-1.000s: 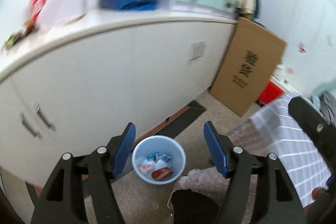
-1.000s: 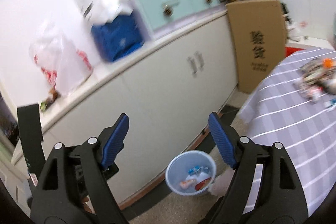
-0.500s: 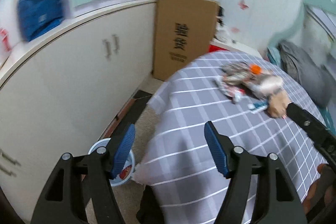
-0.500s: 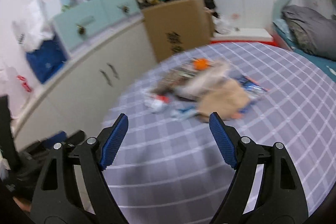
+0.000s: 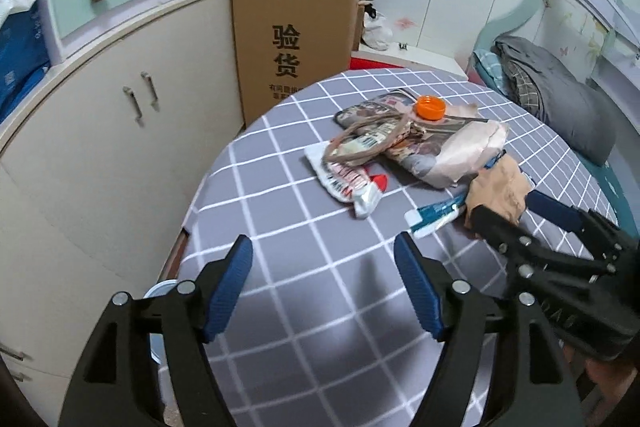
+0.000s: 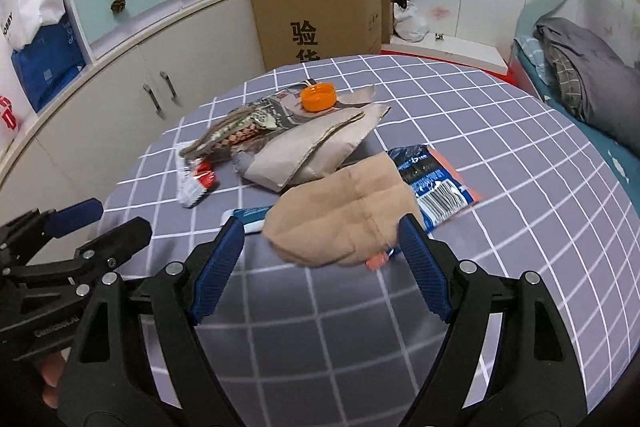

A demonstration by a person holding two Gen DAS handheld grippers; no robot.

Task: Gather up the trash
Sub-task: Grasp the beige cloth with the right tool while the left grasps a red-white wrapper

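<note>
Both grippers hang released over the counter — the right gripper (image 6: 320, 247) low in its frame, its spread jaws flanking the tan pouch (image 6: 348, 215), probably lined up to pinch it. The left gripper (image 5: 324, 283) waits empty, bottom centre. Trash (image 5: 404, 143) (wrappers, an orange cap (image 5: 430, 107)) clusters mid-frame on checked cloth (image 5: 320, 327); cabinets (image 5: 100, 131) and a box (image 5: 294, 39) stand behind, the bin (image 5: 162, 289) lower left.
</note>
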